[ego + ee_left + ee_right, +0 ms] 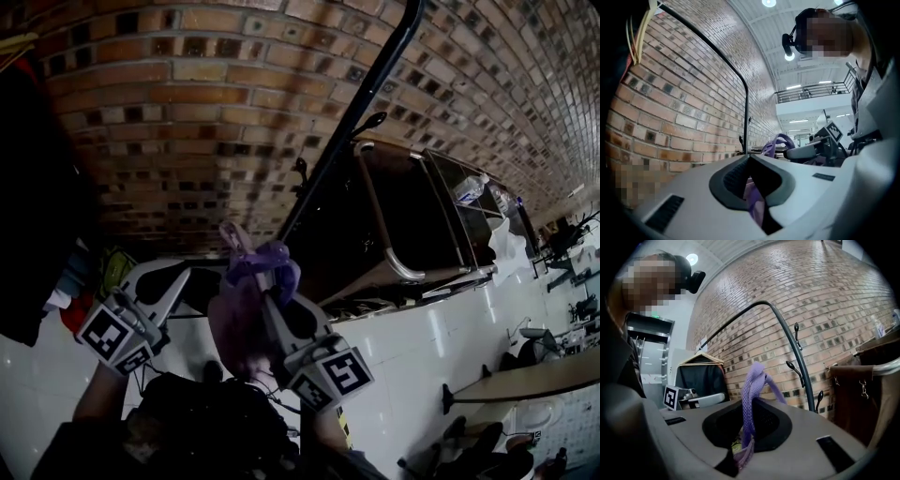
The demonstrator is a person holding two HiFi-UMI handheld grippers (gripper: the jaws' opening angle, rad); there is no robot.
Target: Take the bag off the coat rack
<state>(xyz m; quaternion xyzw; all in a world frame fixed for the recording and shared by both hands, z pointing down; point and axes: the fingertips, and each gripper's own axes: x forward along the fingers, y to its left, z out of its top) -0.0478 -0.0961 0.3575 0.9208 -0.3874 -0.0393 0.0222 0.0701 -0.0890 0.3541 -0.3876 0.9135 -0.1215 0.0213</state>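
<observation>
Purple bag held between both tongs, clear of the black coat rack

The right gripper is clamped on the purple woven strap of the soft purple fabric bag; the strap rises as a knotted loop out of the narrow slit between its jaws. The left gripper has its jaws drawn together on a fold of the same purple fabric, which shows in the gap between them. In the head view the bag hangs between the two grippers, low and in front of the person. It is apart from the curved black metal pole of the coat rack and from its small black hooks, which stand against the red-brown brick wall. A dark brown canvas bin on a metal frame stands just beside the rack on the white tiled floor
</observation>
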